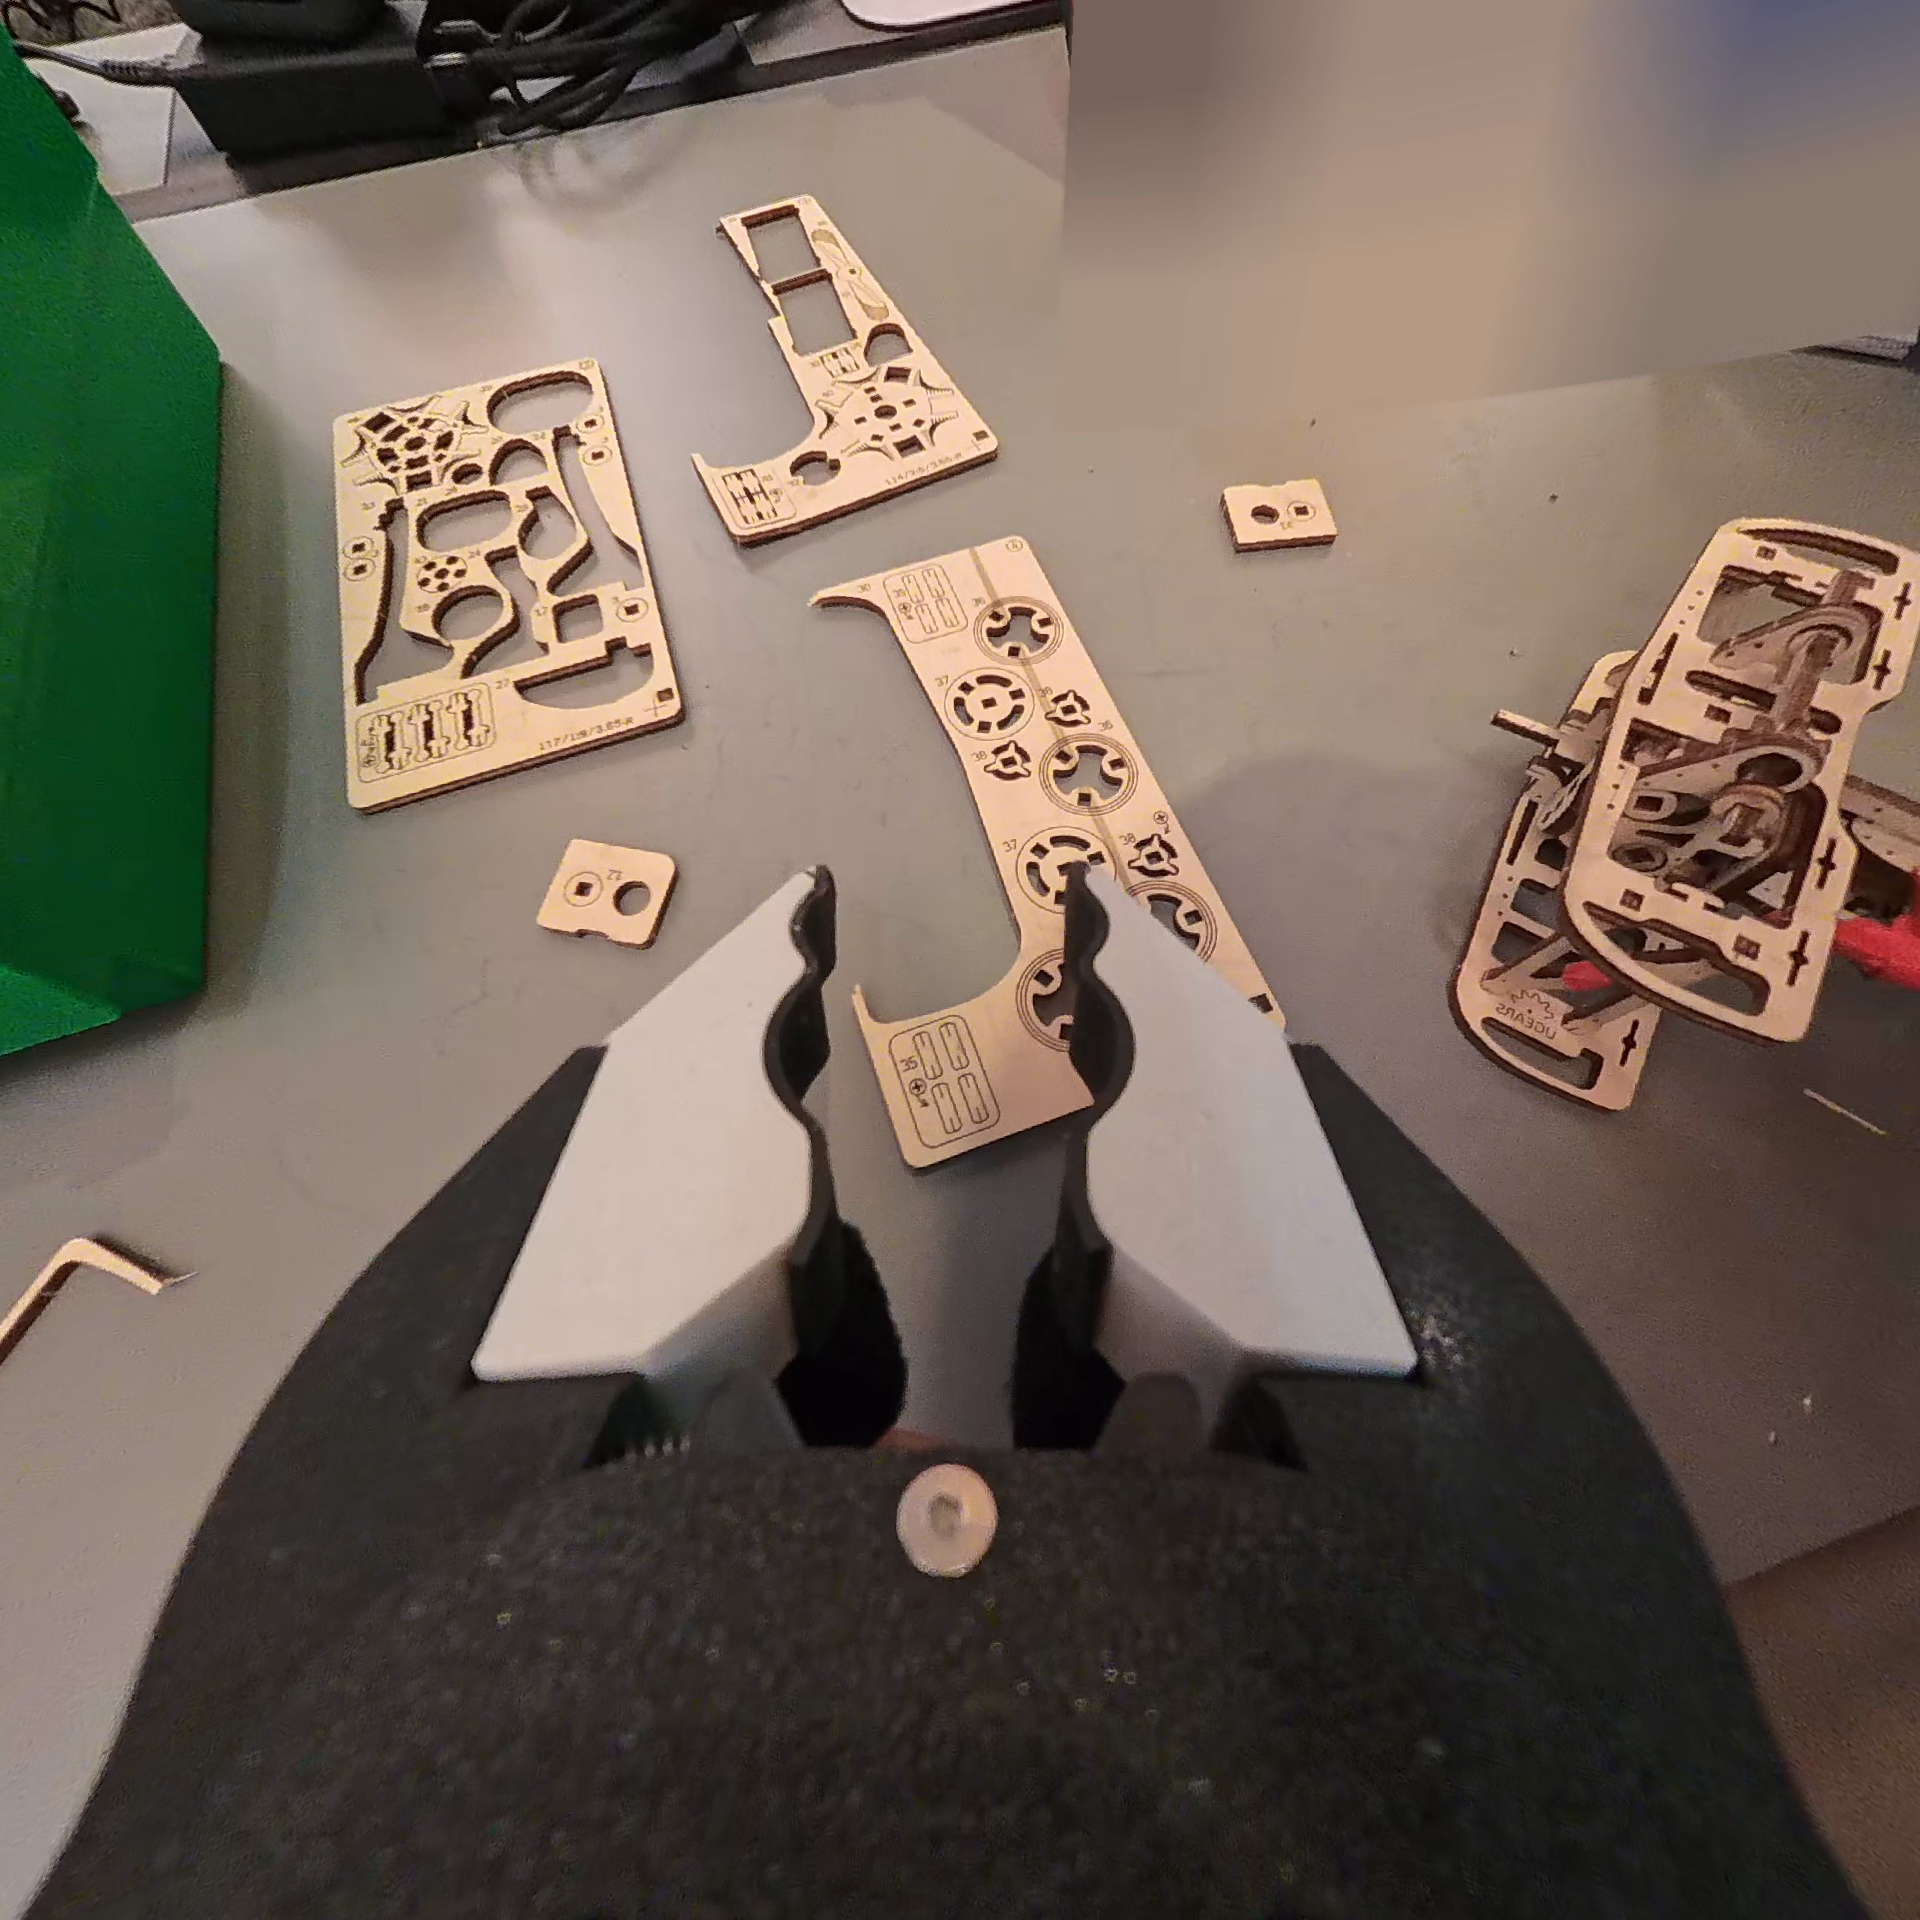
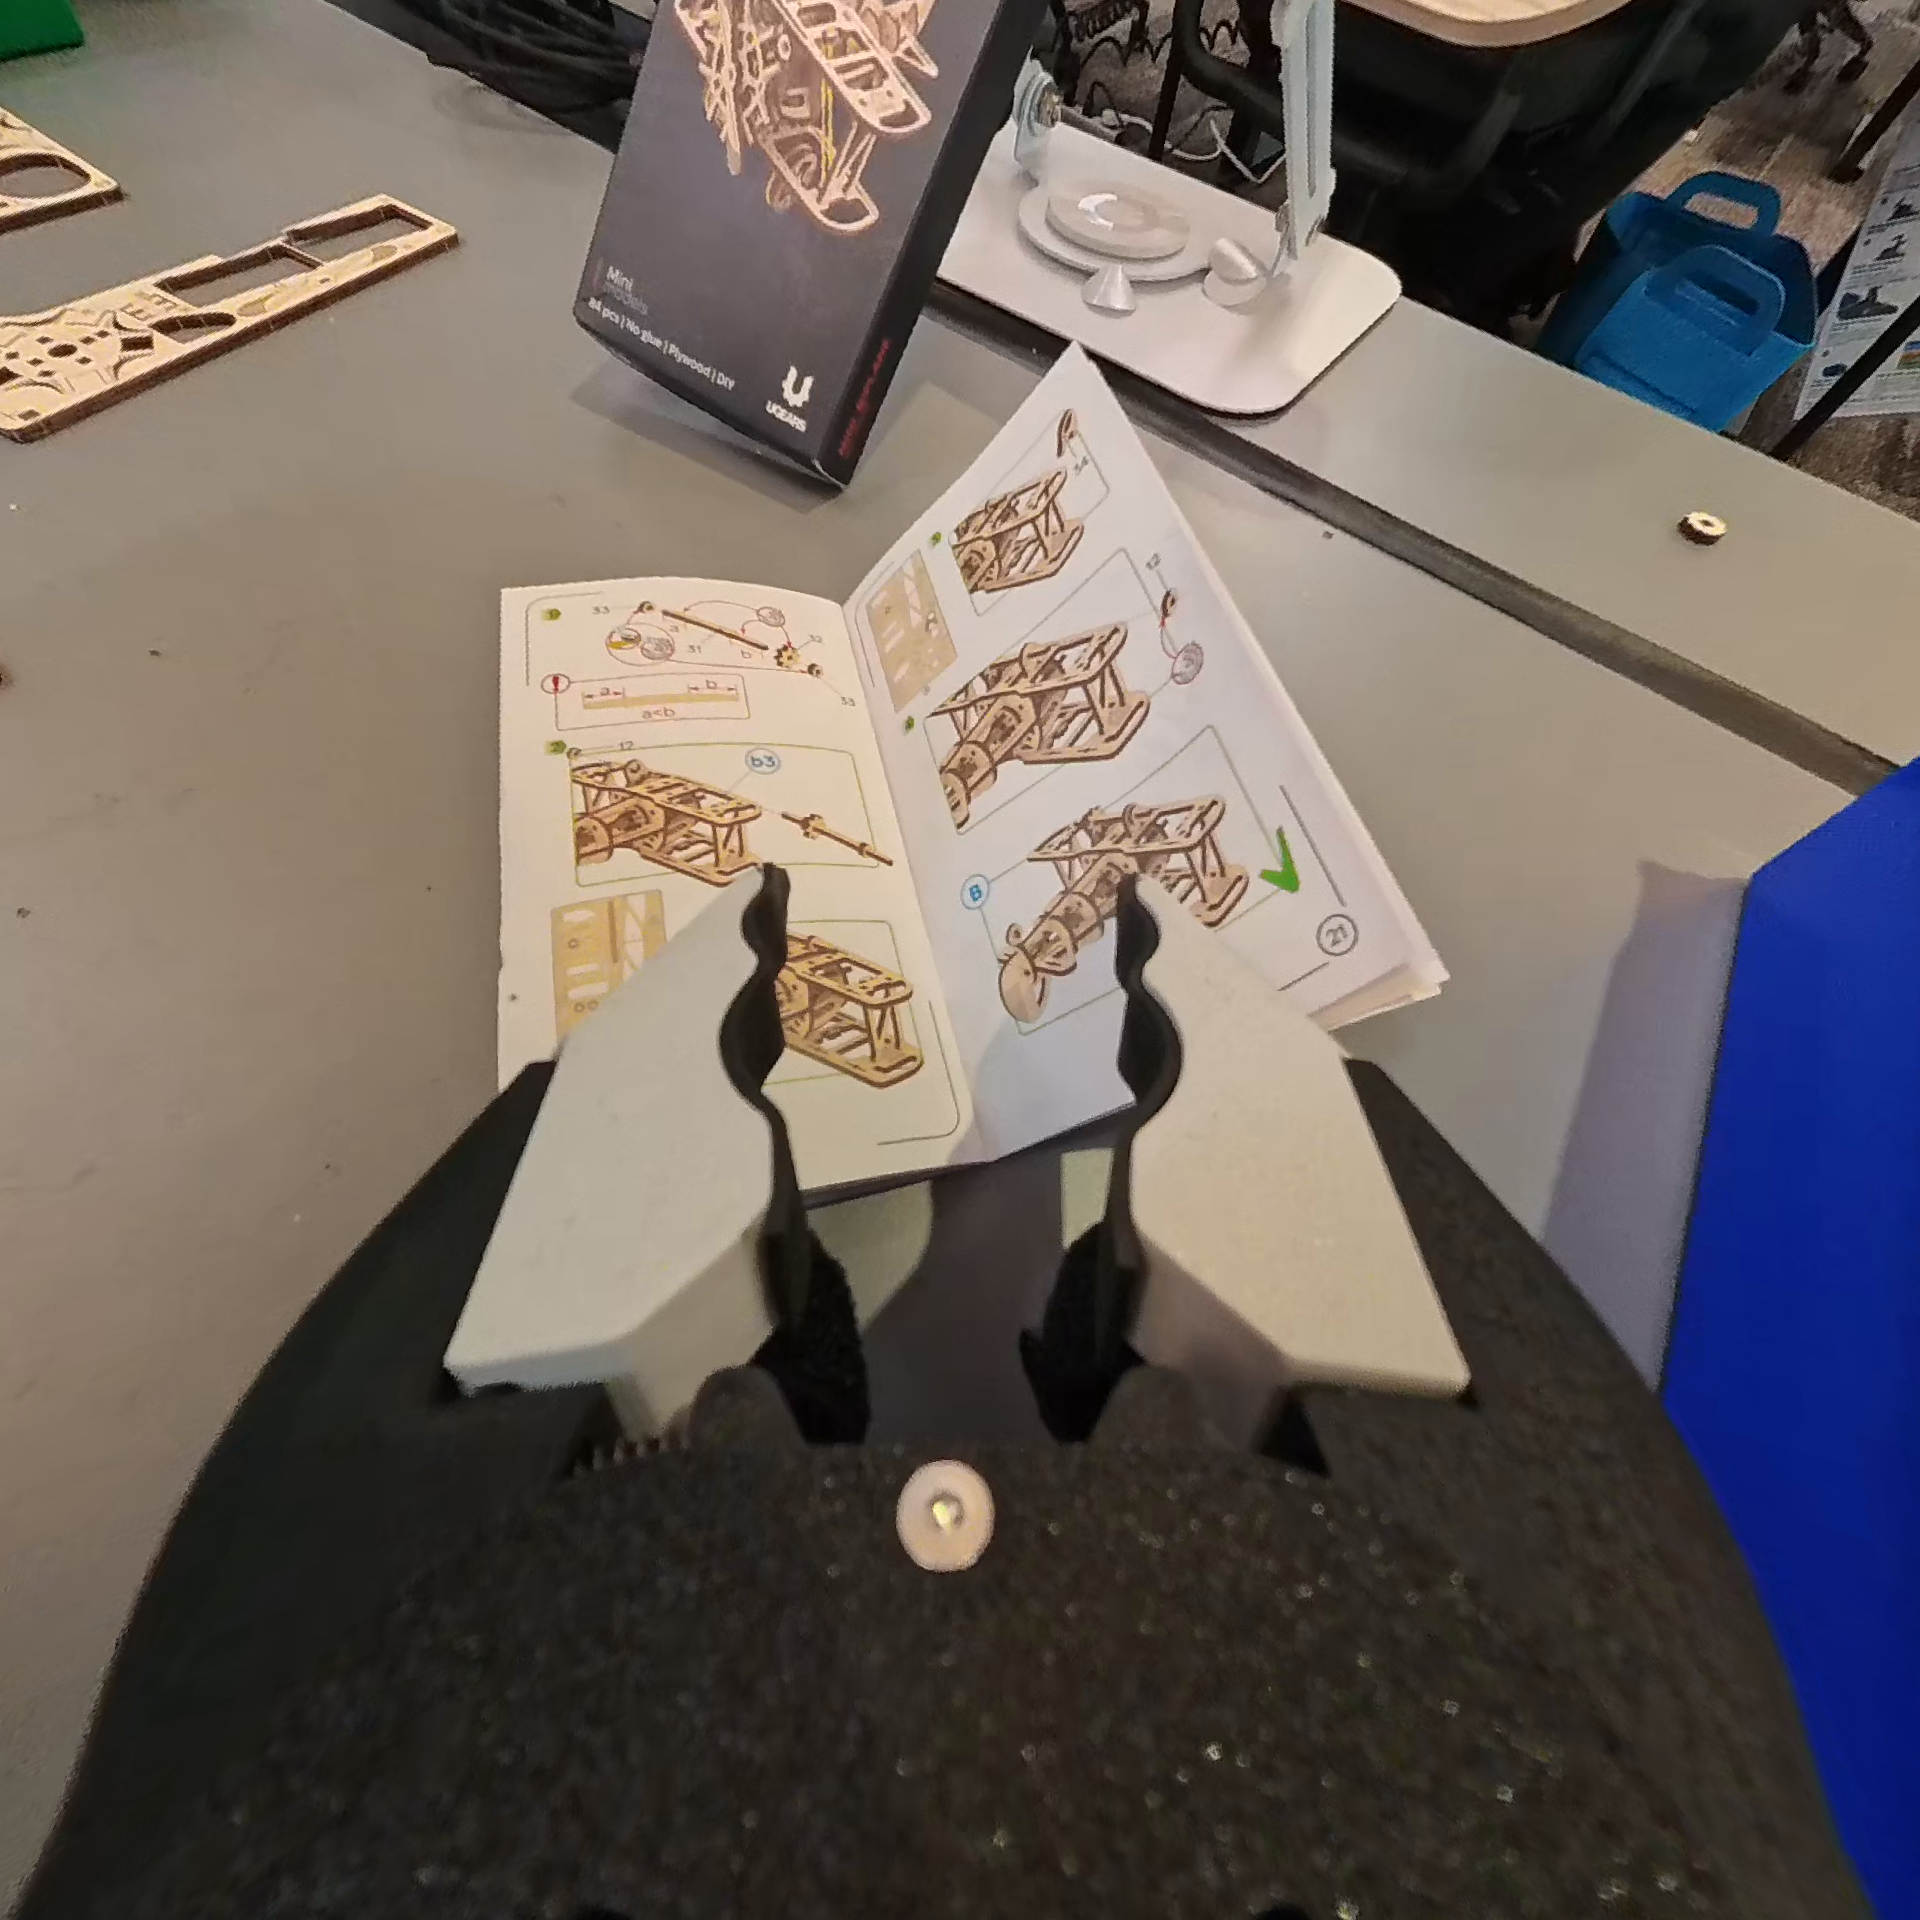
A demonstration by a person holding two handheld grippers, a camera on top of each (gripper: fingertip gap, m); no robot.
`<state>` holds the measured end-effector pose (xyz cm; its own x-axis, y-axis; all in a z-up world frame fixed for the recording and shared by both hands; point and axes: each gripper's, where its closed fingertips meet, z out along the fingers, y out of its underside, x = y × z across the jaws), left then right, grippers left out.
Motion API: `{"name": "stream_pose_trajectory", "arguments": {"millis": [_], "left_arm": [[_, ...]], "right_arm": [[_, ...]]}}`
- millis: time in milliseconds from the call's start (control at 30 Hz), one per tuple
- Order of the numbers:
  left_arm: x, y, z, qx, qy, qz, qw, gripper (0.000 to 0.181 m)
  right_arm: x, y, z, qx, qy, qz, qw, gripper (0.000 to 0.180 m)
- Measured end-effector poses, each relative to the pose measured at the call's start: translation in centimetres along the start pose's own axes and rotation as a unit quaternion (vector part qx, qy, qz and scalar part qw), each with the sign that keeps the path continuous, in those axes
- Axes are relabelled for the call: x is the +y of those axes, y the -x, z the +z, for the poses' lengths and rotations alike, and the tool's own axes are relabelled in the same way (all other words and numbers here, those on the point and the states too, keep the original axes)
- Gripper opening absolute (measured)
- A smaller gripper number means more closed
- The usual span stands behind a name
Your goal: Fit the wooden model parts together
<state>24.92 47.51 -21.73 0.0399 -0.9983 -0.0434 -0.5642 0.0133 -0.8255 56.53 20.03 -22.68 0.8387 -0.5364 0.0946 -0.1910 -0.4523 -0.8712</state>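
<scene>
In the left wrist view, several flat laser-cut wooden sheets lie on the grey table: a rectangular sheet (image 1: 499,592) at left, an L-shaped sheet (image 1: 842,384) at the back and a long sheet with round parts (image 1: 1049,831) in the middle. A part-built wooden plane model (image 1: 1704,800) lies at the right. Two small square pieces, one (image 1: 608,891) near and one (image 1: 1278,516) far, lie loose. My left gripper (image 1: 951,883) is open and empty above the long sheet. My right gripper (image 2: 951,883) is open and empty above an open instruction booklet (image 2: 894,862).
A green box (image 1: 94,623) stands at the left. A dark model box (image 2: 790,218) stands behind the booklet. A blue object (image 2: 1808,1247) is close on the right. A white stand (image 2: 1174,270) and the table edge (image 2: 1558,623) lie beyond. A small wooden ring (image 2: 1701,526) lies far right. Some 40 cm of space lies between my two pairs of fingers.
</scene>
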Motion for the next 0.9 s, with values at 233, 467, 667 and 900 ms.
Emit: {"name": "stream_pose_trajectory", "arguments": {"millis": [233,467,667,900], "left_arm": [[0.0,-0.2,0.1,0.004,0.002,0.002,1.0,0.042],[-1.7,-2.3,-1.3,0.032,-0.026,0.035,0.999,0.037],[-1.9,-10.1,-2.9,0.159,-0.037,0.116,0.98,0.028],[-0.8,-13.4,-0.8,0.182,0.005,0.173,0.968,0.022]], "right_arm": [[0.1,0.1,0.1,-0.004,0.004,0.004,1.0,0.062],[-0.6,0.3,-0.5,0.0,-0.025,-0.009,1.0,0.058],[-4.7,8.2,-3.9,-0.193,-0.17,-0.03,0.966,0.04],[-3.3,23.9,-8.0,-0.509,-0.098,-0.09,0.85,0.03]]}}
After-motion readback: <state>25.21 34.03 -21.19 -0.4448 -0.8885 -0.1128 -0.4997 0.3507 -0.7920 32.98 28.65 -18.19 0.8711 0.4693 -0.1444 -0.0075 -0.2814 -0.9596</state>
